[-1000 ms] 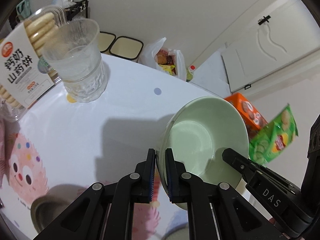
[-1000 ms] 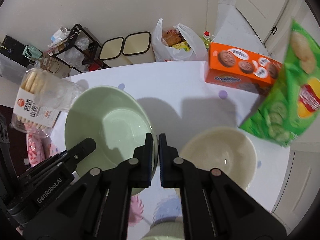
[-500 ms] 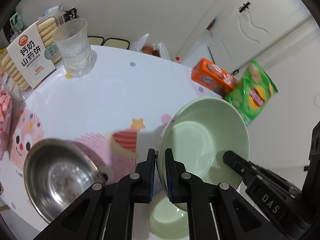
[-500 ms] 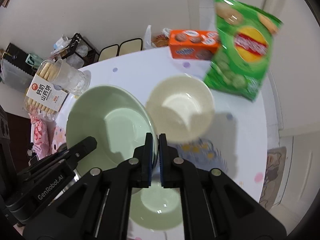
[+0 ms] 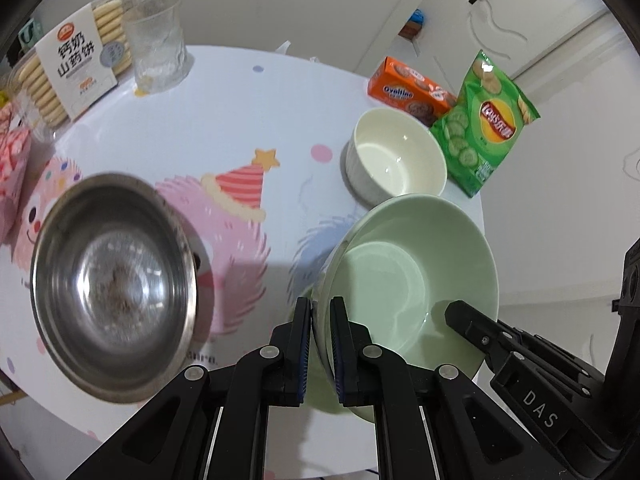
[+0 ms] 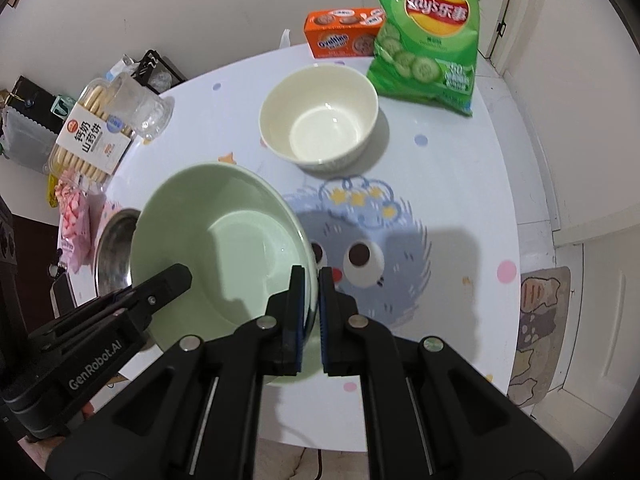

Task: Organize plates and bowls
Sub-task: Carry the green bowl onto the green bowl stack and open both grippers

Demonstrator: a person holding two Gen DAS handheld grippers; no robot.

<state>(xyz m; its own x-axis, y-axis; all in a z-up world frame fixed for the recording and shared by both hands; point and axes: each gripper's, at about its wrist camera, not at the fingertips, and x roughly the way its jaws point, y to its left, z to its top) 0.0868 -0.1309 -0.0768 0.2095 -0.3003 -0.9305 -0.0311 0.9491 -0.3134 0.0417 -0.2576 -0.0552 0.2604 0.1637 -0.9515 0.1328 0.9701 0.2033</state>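
Both grippers clamp one pale green ceramic bowl (image 5: 412, 280), from opposite sides of its rim. Left gripper (image 5: 320, 344): fingers drawn narrow, gap only as wide as the bowl's wall, blue-edged pads (image 5: 306, 344) pressed on the rim's near-left edge, one inside, one outside. Right gripper (image 6: 310, 316): same narrow pinch on the rim's right edge, inner pad against the bowl's inside wall, outer pad (image 6: 326, 320) on the outside. Each wrist view shows the other gripper's black fingers reaching over the far side of the same rim. The bowl is held tilted, off the round white table with cartoon print (image 6: 448, 168), near the table's front edge. Under it, in the left wrist view, a second pale green dish (image 5: 316, 376) shows as a blurred sliver below the held bowl; whether the two touch cannot be told. Cream ribbed ceramic bowl (image 6: 318, 116) stands upright farther back on the table, well apart from the held bowl. Stainless steel bowl (image 5: 112, 280) sits to the left of the held bowl, near but apart, dull residue in its bottom. Behind the cream bowl: green crisp bag (image 6: 430, 32) and orange biscuit box (image 6: 344, 32), touching each other. Far left: clear plastic cup (image 5: 160, 44) just beside a clear tray of finger biscuits with white label (image 5: 76, 68); pink-and-white packet (image 6: 74, 220) at the table's left edge.
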